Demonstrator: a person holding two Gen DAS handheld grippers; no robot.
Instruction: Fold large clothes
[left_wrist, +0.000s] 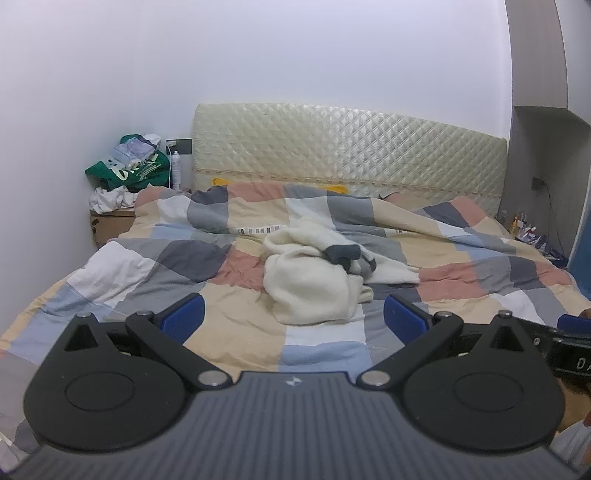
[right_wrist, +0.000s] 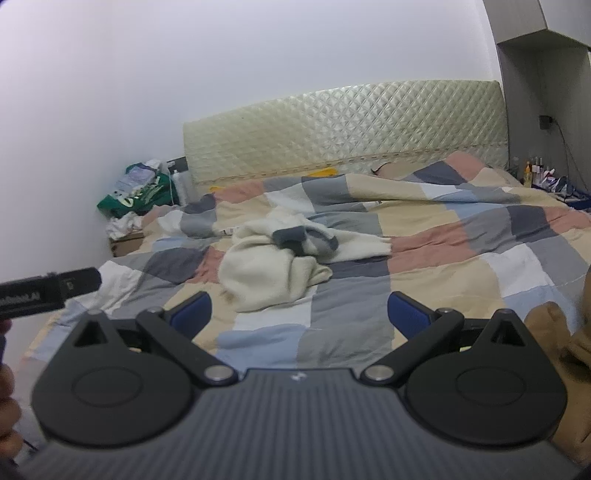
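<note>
Checked patchwork bedding (left_wrist: 229, 339) covers the bed below a quilted headboard (left_wrist: 347, 147), and a crumpled cream sweater (left_wrist: 310, 280) with grey stripes lies near its middle. Your left gripper (left_wrist: 293, 317) and right gripper (right_wrist: 299, 314) hover short of it, both spread wide and holding nothing.

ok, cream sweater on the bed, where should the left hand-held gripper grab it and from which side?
Probably the sleeve lying flat and stretched out to the right of the bunched cream sweater; approach from the near edge of the bed. The rest is a crumpled heap with no clear edge. Both the left hand-held gripper and the right one are open.
</note>
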